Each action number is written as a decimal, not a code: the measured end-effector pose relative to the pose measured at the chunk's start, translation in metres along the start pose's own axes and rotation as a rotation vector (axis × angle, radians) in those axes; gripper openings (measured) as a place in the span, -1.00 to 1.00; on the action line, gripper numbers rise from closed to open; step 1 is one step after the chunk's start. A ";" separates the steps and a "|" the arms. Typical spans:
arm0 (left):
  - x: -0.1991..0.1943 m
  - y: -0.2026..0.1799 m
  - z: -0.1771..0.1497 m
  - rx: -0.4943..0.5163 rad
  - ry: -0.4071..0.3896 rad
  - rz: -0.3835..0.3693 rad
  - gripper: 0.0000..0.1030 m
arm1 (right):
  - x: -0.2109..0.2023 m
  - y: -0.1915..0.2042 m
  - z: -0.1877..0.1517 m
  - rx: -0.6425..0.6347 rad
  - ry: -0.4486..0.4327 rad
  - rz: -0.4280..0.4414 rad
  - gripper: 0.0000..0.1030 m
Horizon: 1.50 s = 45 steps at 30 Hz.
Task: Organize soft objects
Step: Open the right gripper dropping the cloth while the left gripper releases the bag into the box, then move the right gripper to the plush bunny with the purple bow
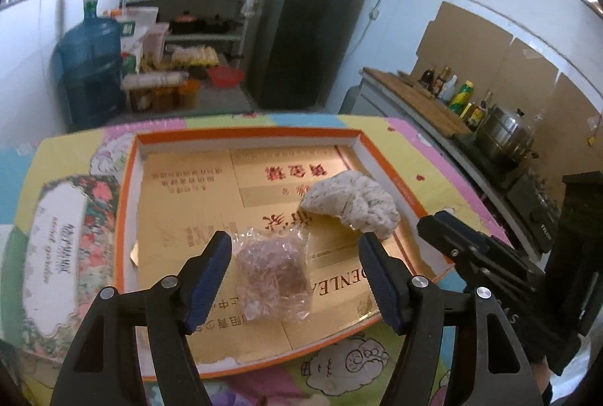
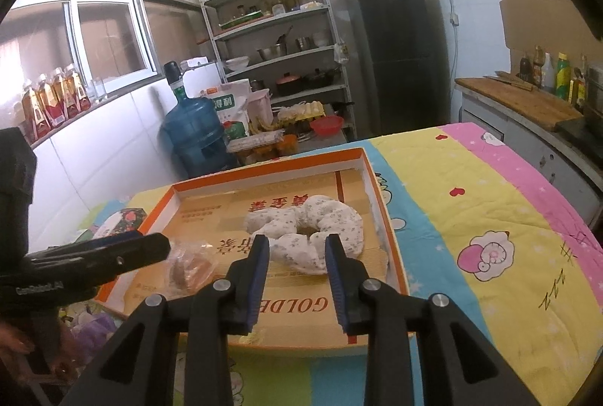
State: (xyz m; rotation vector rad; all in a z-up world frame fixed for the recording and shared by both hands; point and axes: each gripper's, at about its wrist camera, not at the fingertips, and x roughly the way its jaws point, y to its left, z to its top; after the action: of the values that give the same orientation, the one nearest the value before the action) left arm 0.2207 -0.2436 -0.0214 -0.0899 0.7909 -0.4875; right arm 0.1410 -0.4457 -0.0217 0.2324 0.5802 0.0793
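An orange-rimmed cardboard tray (image 1: 126, 180) lies on the quilt-covered table; it also shows in the right wrist view (image 2: 380, 202). Inside lie a white speckled fabric ring (image 1: 354, 202), also in the right wrist view (image 2: 309, 231), and a brownish lump in a clear plastic bag (image 1: 273, 266), also in the right wrist view (image 2: 190, 270). My left gripper (image 1: 294, 248) is open, its fingers either side of the bag, above it. My right gripper (image 2: 297, 248) is open just in front of the fabric ring; it shows at the right of the left wrist view (image 1: 471, 251).
A floral tissue box (image 1: 64, 248) sits left of the tray. The cartoon quilt (image 2: 490, 236) spreads to the right. Behind stand a water jug (image 2: 194, 131), metal shelves (image 2: 279, 48), a dark fridge (image 2: 395, 52) and a counter with bottles (image 2: 546, 97).
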 end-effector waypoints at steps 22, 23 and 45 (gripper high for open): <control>-0.116 0.010 -0.033 0.023 -0.227 0.035 0.39 | -0.060 0.055 -0.010 -0.085 -0.076 0.041 -0.40; -0.121 0.012 -0.036 0.023 -0.233 0.042 0.39 | -0.064 0.060 -0.011 -0.092 -0.084 0.051 -0.40; -0.212 0.107 -0.094 -0.088 -0.330 0.208 0.39 | -0.063 0.139 -0.045 -0.196 -0.030 0.195 0.27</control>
State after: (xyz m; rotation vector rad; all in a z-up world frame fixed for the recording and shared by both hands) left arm 0.0691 -0.0429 0.0251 -0.1638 0.4906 -0.2317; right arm 0.0620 -0.3111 0.0089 0.0992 0.5151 0.3197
